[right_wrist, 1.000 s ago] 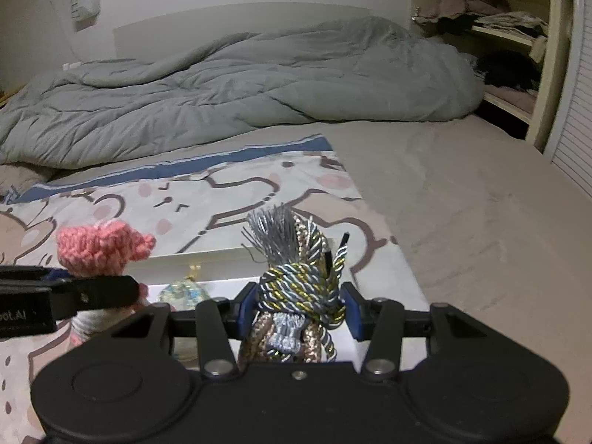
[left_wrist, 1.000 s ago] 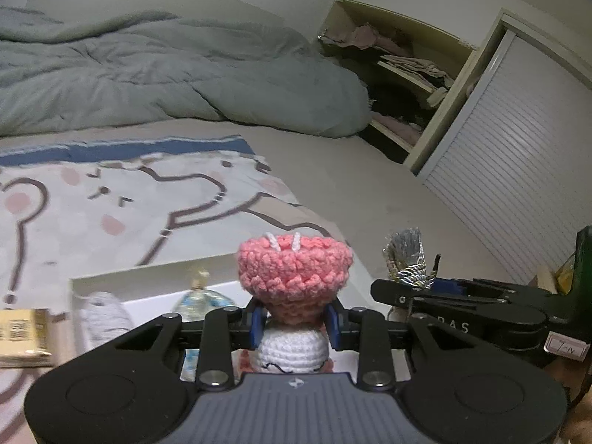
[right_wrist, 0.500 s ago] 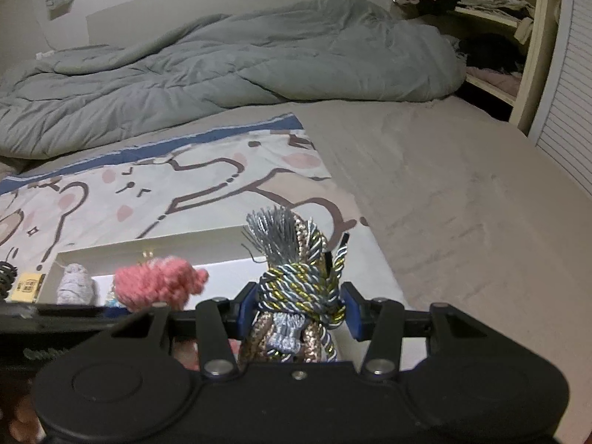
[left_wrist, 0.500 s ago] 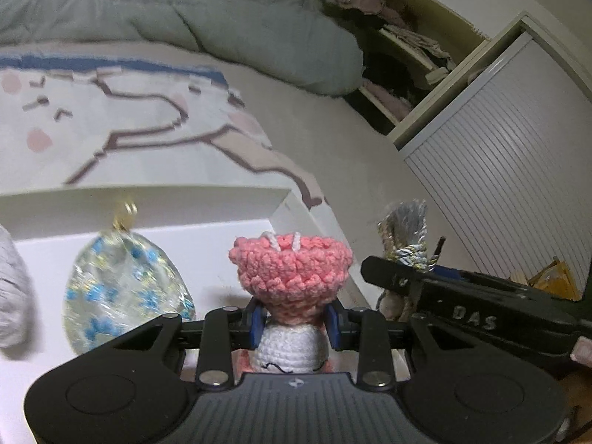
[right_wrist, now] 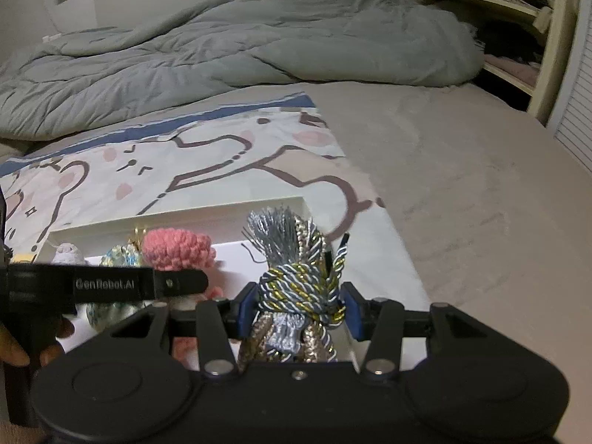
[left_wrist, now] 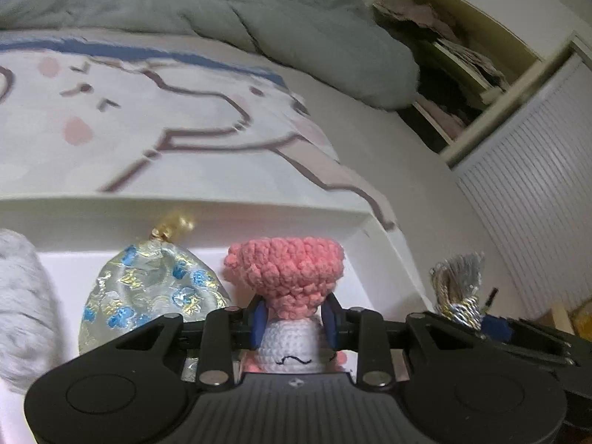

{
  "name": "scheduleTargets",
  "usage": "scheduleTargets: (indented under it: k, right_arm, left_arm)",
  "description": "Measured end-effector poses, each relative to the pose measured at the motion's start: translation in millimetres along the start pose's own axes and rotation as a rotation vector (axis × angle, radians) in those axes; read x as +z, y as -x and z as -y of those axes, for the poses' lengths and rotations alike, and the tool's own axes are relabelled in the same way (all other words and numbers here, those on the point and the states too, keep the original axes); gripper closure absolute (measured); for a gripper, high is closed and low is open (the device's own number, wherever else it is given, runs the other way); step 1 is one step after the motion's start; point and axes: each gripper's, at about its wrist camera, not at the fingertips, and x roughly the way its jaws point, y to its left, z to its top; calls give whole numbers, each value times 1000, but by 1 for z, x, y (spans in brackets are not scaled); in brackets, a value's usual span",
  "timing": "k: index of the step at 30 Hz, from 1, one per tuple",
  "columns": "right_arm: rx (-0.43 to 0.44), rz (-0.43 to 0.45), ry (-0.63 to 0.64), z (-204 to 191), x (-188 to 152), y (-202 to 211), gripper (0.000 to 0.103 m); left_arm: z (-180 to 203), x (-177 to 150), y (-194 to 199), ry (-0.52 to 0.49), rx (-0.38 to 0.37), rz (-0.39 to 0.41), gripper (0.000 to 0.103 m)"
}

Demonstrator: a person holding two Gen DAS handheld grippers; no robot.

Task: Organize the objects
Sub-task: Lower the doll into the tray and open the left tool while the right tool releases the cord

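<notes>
Crochet doll (left_wrist: 285, 277), pink-topped with a white body, is clamped between the blue pads (left_wrist: 259, 320) of the left gripper (left_wrist: 294, 320), above the floor of the white tray (left_wrist: 259, 218). Beside it in the tray lie a brocade pouch (left_wrist: 148, 288) and a grey fuzzy item (left_wrist: 22, 314). Right gripper (right_wrist: 296, 310) is closed on a knotted cord tassel bundle (right_wrist: 299, 277) over the tray's right end. Tray rests on a cartoon-print blanket (right_wrist: 207, 155); a grey duvet (right_wrist: 240, 48) lies beyond.

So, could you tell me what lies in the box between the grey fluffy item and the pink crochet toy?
The blue-flowered pouch with a gold clasp, seen in both wrist views.
</notes>
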Motion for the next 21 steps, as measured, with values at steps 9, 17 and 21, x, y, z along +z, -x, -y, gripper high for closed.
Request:
scheduleTargets:
  k: [9, 17, 21]
  right_arm:
    - [19, -7, -33, -11, 6, -16, 42]
    - [14, -11, -90, 1, 5, -7, 50]
    - [36, -78, -41, -3, 4, -2, 62]
  left_arm:
    - [1, 5, 6, -29, 8, -3, 56]
    - [10, 5, 23, -80, 33, -6, 56]
    - [13, 4, 30, -100, 40, -14, 57]
